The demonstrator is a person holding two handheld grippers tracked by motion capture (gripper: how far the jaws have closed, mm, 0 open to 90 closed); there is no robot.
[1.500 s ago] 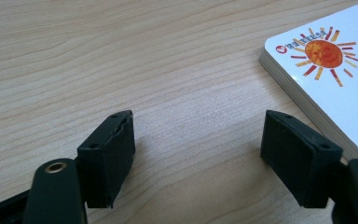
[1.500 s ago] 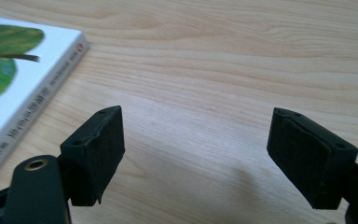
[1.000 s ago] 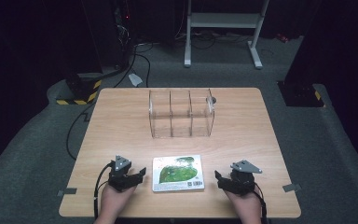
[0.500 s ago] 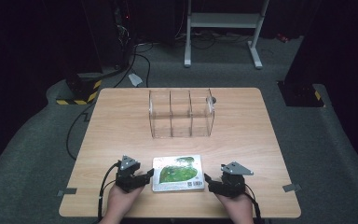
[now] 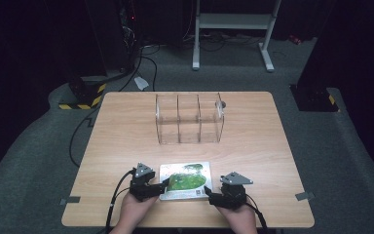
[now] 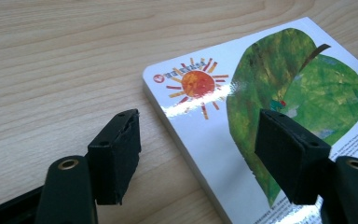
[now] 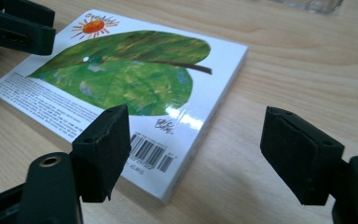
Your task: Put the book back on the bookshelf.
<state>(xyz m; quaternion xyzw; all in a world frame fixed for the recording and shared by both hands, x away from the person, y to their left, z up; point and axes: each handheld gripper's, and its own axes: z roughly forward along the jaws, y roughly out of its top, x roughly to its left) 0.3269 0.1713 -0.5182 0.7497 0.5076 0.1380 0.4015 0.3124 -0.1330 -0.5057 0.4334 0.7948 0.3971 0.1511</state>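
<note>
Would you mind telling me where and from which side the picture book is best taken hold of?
Probably by its short side edges. The picture book lies flat on the table, so its cover offers nothing to pinch; its thick edges do. Bring the left gripper in level from the left, the right gripper from the right.

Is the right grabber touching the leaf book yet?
Apart. In the right gripper view the right gripper stands open around the book's corner, wood showing between its right pad and the book.

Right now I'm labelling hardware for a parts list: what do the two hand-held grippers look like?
Both are black. The left gripper and right gripper each carry a grey three-cornered plate on top and trail a black cable. Their fingers are blocky black pads on rounded black arms with brass-coloured rivet holes. No sleeves show on the forearms.
</note>
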